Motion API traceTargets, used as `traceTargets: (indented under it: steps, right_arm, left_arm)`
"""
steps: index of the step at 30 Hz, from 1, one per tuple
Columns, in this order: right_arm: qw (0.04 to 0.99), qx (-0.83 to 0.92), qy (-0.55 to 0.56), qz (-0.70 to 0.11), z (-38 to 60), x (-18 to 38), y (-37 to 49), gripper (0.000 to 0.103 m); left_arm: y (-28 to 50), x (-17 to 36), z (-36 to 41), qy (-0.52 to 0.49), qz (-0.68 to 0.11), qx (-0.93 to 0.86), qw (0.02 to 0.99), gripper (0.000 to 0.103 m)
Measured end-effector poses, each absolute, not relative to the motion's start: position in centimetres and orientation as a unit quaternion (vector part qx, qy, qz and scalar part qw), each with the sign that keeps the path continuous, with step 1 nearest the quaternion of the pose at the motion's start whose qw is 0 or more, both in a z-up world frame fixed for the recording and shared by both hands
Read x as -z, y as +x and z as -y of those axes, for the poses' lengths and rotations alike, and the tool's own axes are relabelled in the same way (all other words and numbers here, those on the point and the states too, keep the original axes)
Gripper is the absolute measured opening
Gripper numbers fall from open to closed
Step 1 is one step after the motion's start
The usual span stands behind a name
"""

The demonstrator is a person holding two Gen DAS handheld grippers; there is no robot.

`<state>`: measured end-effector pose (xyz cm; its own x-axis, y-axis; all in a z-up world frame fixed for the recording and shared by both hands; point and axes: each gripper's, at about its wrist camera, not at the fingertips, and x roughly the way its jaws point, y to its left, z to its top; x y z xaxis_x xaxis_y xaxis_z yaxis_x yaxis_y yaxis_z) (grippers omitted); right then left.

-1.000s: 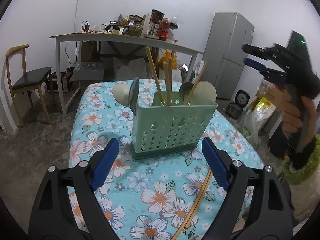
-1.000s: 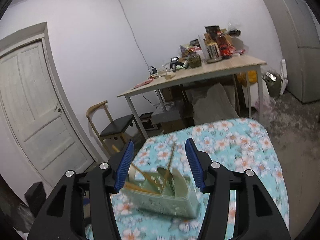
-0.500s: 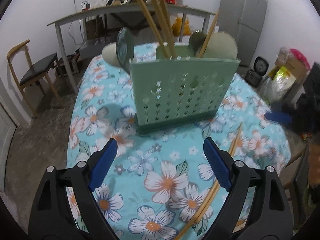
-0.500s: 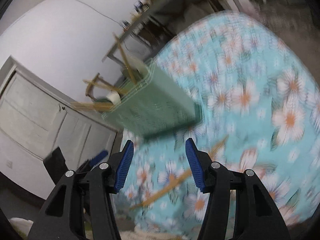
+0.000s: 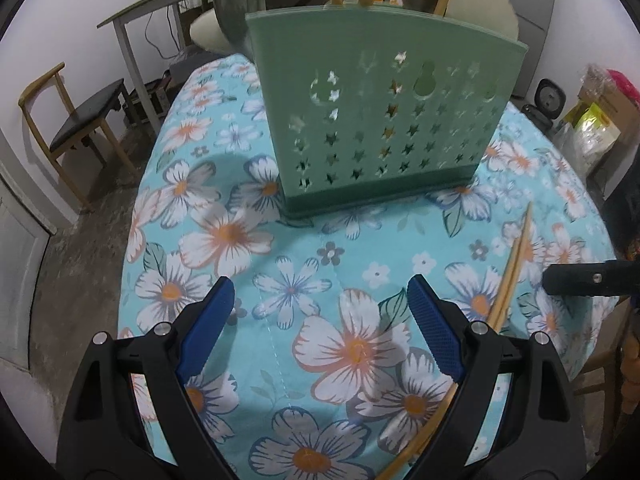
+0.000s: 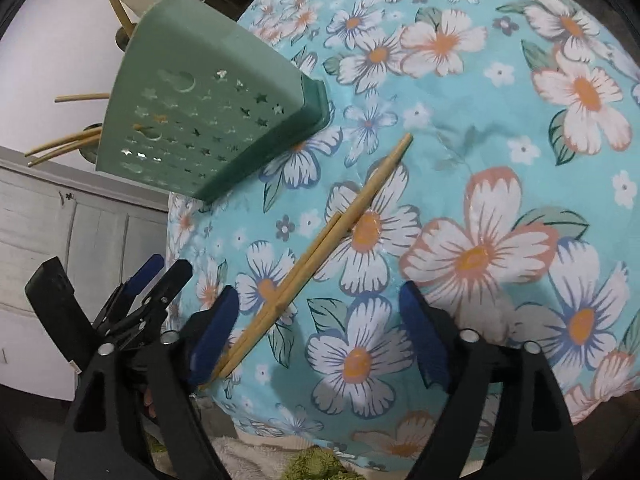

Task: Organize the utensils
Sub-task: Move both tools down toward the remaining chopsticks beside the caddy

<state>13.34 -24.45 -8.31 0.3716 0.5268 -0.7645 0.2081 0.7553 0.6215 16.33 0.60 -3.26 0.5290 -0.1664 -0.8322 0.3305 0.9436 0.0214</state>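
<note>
A green perforated utensil holder (image 5: 380, 120) stands on the floral tablecloth (image 5: 320, 280); it also shows in the right wrist view (image 6: 208, 112). It holds chopsticks and spoons. A pair of wooden chopsticks (image 6: 316, 248) lies flat on the cloth; in the left wrist view they (image 5: 508, 284) run past my right finger. My left gripper (image 5: 320, 320) is open and empty, low over the cloth in front of the holder. My right gripper (image 6: 320, 324) is open and empty, just above the chopsticks' near end, which lies by its left finger (image 6: 212, 332).
The round table's edge (image 6: 400, 452) is close below the right gripper. The left gripper (image 6: 132, 292) shows at the left of the right wrist view. A wooden chair (image 5: 76, 120), a cluttered work table (image 5: 160, 12) and a fridge (image 5: 536, 8) stand beyond.
Both grippers have dropped toward the table. The right gripper swung down from a far view of the room to just over the loose chopsticks. The left moved closer to the holder.
</note>
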Motion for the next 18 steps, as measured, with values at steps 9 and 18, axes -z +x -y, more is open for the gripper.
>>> traceTargets:
  steps: [9,18]
  right_arm:
    - [0.767,-0.095,0.304,-0.557,22.7,8.2,14.2,0.097]
    - [0.768,-0.107,0.327,-0.541,23.3,8.5,13.8,0.097]
  left_arm:
    - [16.2,4.6,-0.1,0.098,-0.478,0.139,0.862,0.084]
    - [16.0,5.1,0.5,0.1,-0.484,0.145,0.857,0.084]
